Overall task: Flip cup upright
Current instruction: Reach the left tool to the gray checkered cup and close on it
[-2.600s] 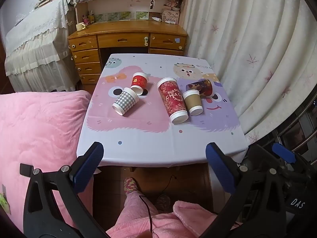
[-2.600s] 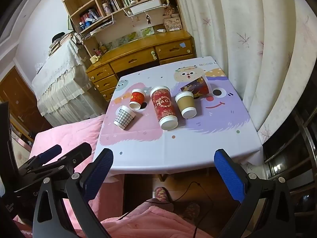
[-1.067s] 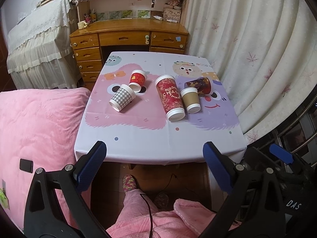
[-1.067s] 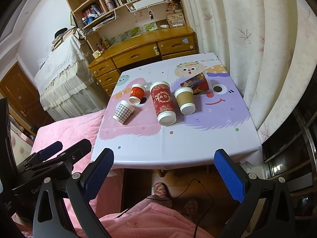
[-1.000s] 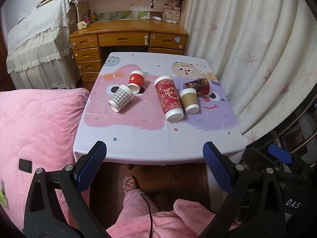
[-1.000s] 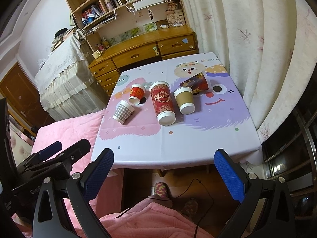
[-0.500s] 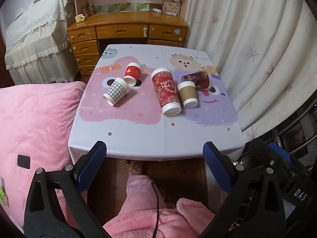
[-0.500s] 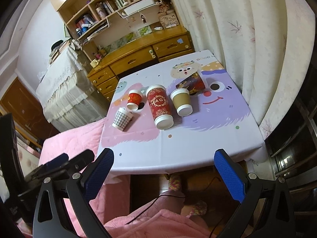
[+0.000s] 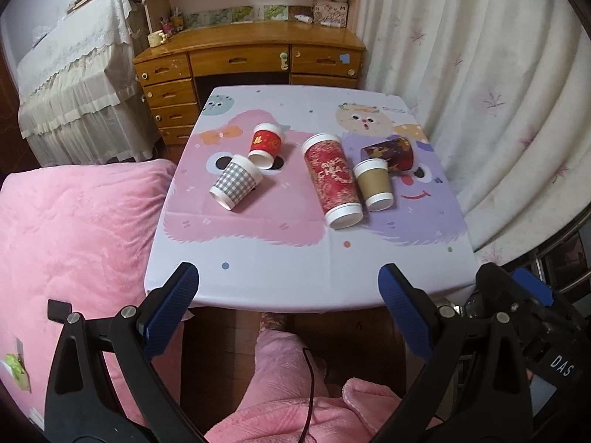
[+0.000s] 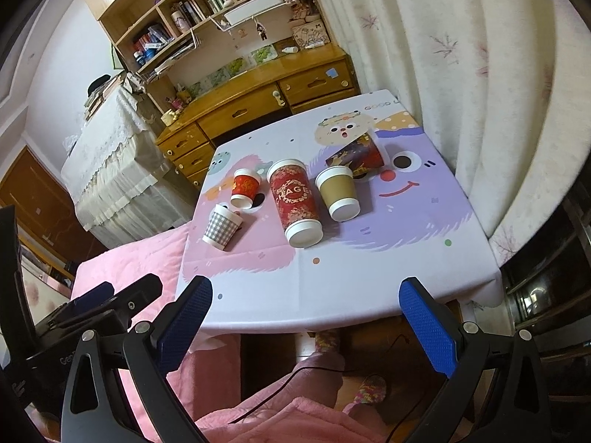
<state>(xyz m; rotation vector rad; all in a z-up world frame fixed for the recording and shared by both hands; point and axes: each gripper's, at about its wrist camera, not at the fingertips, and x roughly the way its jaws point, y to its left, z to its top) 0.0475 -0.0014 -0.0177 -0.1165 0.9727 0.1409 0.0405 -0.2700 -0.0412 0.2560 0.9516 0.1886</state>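
Several paper cups lie on their sides on the cartoon-print table (image 9: 295, 258): a grey checked cup (image 9: 236, 182), a small red cup (image 9: 266, 140), a tall red cup (image 9: 332, 181), a brown cup (image 9: 375, 184) and a dark patterned cup (image 9: 389, 152). They also show in the right wrist view: checked (image 10: 221, 226), small red (image 10: 244, 188), tall red (image 10: 295, 199), brown (image 10: 340, 189), dark (image 10: 356, 157). My left gripper (image 9: 288, 295) and right gripper (image 10: 303, 310) are both open and empty, held before the table's near edge, well short of the cups.
A pink blanket (image 9: 74, 240) lies left of the table. A wooden desk (image 9: 251, 55) stands behind it, white curtains (image 9: 480, 92) hang on the right. My pink-clad legs (image 9: 288, 387) are below the grippers.
Both grippers have moved a little closer to the table and tilted, so the cups look larger. The cups have not moved. Both grippers stay open.
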